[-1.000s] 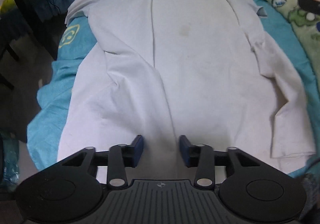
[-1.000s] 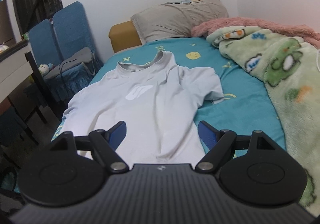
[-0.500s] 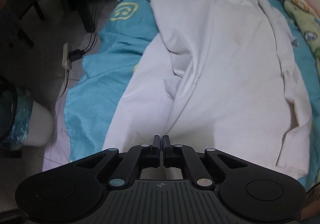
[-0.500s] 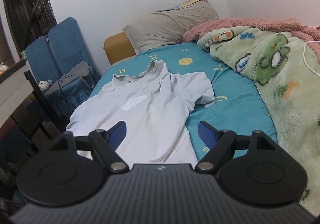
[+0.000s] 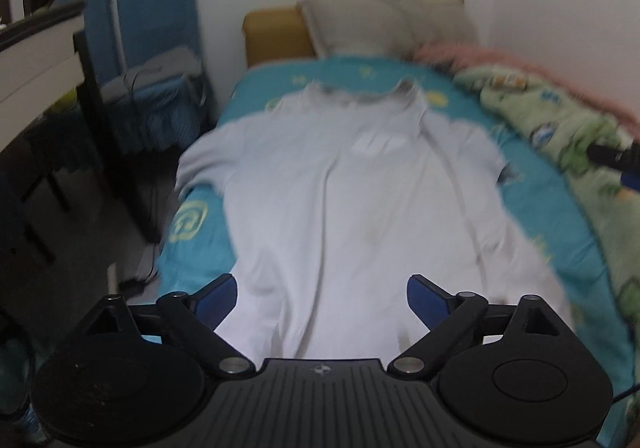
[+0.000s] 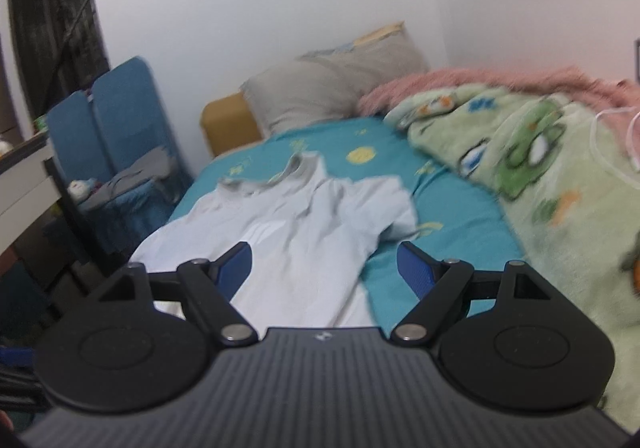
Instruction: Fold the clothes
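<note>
The shirt [image 5: 352, 215] lay flat and face up on the bed [image 5: 532, 207], collar toward the pillow [image 6: 332, 87], pale grey, lightly creased, no fold made yet. I judged the step to be setup before the first fold; next I would need to pinch a sleeve or side edge. My left hand-held gripper [image 5: 322, 298] hovered over the hem, jaws spread, empty. My right hand-held gripper [image 6: 324, 268] likewise spread, empty. Green blanket [image 6: 540, 175] lay beside.
</note>
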`<state>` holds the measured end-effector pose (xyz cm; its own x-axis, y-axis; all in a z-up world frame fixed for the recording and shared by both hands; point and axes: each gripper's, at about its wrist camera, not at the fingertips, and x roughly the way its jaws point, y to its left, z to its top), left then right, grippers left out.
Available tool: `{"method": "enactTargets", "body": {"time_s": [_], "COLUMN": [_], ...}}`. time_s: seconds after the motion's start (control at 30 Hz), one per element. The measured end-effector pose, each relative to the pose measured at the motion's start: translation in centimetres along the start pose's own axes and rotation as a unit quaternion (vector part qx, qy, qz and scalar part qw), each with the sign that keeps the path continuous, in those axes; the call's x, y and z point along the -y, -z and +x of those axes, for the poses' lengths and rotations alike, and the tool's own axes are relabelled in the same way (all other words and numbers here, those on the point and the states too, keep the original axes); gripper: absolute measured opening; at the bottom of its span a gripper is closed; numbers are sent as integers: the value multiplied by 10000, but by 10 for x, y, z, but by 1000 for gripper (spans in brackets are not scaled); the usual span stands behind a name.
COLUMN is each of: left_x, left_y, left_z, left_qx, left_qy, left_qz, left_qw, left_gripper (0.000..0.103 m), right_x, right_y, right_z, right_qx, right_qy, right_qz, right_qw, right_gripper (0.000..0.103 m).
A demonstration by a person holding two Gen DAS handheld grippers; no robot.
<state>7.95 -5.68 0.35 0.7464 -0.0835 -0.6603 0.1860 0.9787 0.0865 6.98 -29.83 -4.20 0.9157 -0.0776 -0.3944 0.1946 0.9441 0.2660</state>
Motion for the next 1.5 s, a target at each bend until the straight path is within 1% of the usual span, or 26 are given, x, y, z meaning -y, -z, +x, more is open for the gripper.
{"method": "enactTargets", "body": {"time_s": [0.03,0.1,0.13,0.2,0.27,0.33,0.43,0.57,0.6,0.8,0.87,0.9,0.93,0.97,1.0,1.03,1.13,1.2,1.27,1.33,1.4,1.43,1.5], "left_x": [3,8,10,11,8,5,0,-6,-8,-17,-13,-10,-7,-4,-2,-1,2,-1,-5,-8,-12,-14,-13], "left_y": [-4,-12,-14,-13,-9,-4,3,12,14,28,35,41,44,47,48,48,49,50,50,51,51,52,52], "left_z": [-1,-3,1,13,24,36,52,75,81,114,124,128,132,137,141,145,156,159,161,163,165,166,168], "left_qx": [181,544,643,709,688,666,634,591,581,515,518,532,522,496,499,518,575,547,504,461,418,396,348], "left_qy": [41,124,140,151,175,199,234,281,293,363,384,452,498,523,533,533,535,558,584,611,637,650,644], "left_qz": [5,15,-28,-155,-256,-358,-510,-713,-764,-1067,-985,-932,-880,-832,-794,-762,-666,-745,-854,-963,-1072,-1127,-1139], "left_qw": [9998,9984,9978,9972,9971,9969,9964,9953,9950,9923,9930,9932,9935,9939,9942,9943,9947,9942,9934,9924,9913,9907,9908], "left_gripper": [101,102,103,103,103,103,103,103,103,103,103,103,103,103,103,103,103,103,103,103,103,103,103], "right_x": [1,6,7,8,11,19,37,59,64,88,96,99,102,98,95,93,99,106,113,118,123,124,125], "right_y": [-1,-4,-5,-4,-1,4,15,26,28,45,51,54,56,55,53,51,52,52,51,47,44,42,37], "right_z": [-1,-1,0,5,12,20,39,86,100,187,216,230,245,257,264,272,284,289,295,305,315,321,333], "right_qx": [93,183,169,101,-31,-178,-369,-658,-725,-766,-777,-783,-810,-865,-769,-665,-276,-64,25,79,121,91,-104], "right_qy": [6,-129,-190,-300,-480,-725,-1009,-1192,-1197,-1022,-962,-931,-875,-746,-651,-569,-413,-307,-289,-343,-529,-689,-836], "right_qz": [30,207,309,448,610,1051,1935,2950,3177,4122,4428,4579,4661,4527,4413,4345,4623,4765,4739,4659,4572,4495,4346], "right_qw": [10000,9995,9992,9985,9970,9917,9752,9457,9378,9021,8881,8807,8767,8843,8917,8964,8854,8786,8801,8841,8877,8906,8967], "right_gripper": [84,84,84,84,84,84,85,86,86,86,86,86,83,78,77,77,78,78,78,79,82,81,81]}}
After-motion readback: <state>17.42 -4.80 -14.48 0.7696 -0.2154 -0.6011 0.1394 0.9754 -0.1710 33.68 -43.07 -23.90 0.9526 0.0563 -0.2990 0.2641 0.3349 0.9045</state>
